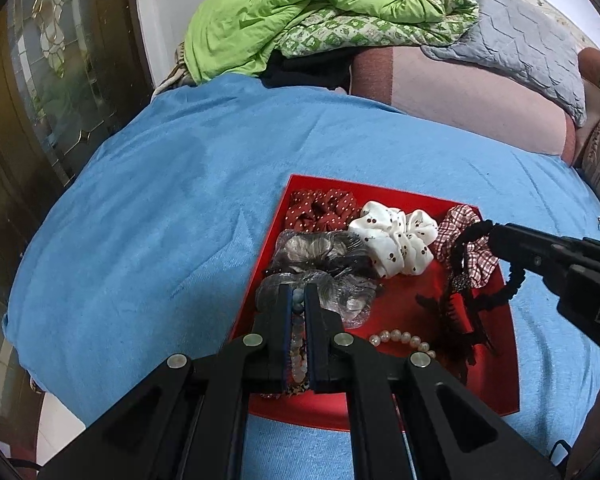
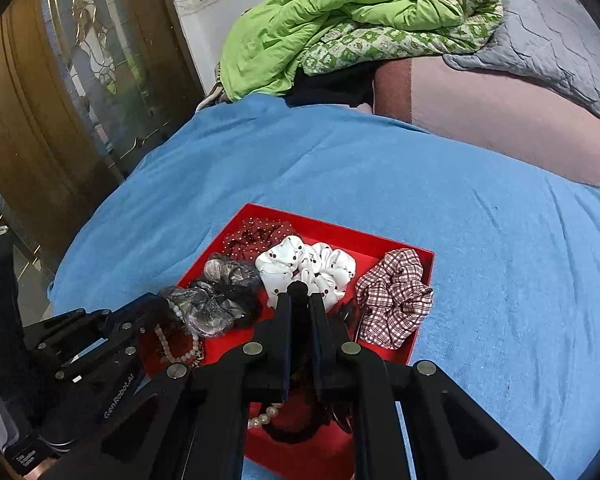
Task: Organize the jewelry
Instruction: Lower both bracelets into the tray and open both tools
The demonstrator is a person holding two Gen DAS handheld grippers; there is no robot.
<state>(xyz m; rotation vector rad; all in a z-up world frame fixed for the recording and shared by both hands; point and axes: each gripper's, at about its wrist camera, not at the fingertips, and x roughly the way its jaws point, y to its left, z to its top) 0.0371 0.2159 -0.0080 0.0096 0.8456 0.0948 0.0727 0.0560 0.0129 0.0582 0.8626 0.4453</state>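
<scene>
A red tray (image 1: 380, 189) lies on a blue cover and holds hair and jewelry pieces. My left gripper (image 1: 298, 291) hangs over the tray's left side, shut on a bracelet of pale and blue-grey beads (image 1: 298, 336) that runs between its fingers. From the right, my right gripper (image 1: 493, 235) reaches over the tray's right side, shut on a black ruffled elastic band (image 1: 514, 280) that loops below it. In the right wrist view the band (image 2: 298, 286) shows at the tips of the right gripper (image 2: 299, 295), and the left gripper (image 2: 160, 306) holds the beads (image 2: 176, 309).
In the tray are a red dotted scrunchie (image 1: 320, 208), a white cherry one (image 1: 392, 240), a checked one (image 1: 480, 258), grey sheer ones (image 1: 320, 248), a pearl bracelet (image 1: 400, 338) and a black claw clip (image 1: 448, 308). Green bedding (image 1: 300, 20) lies behind; a door (image 1: 40, 80) stands left.
</scene>
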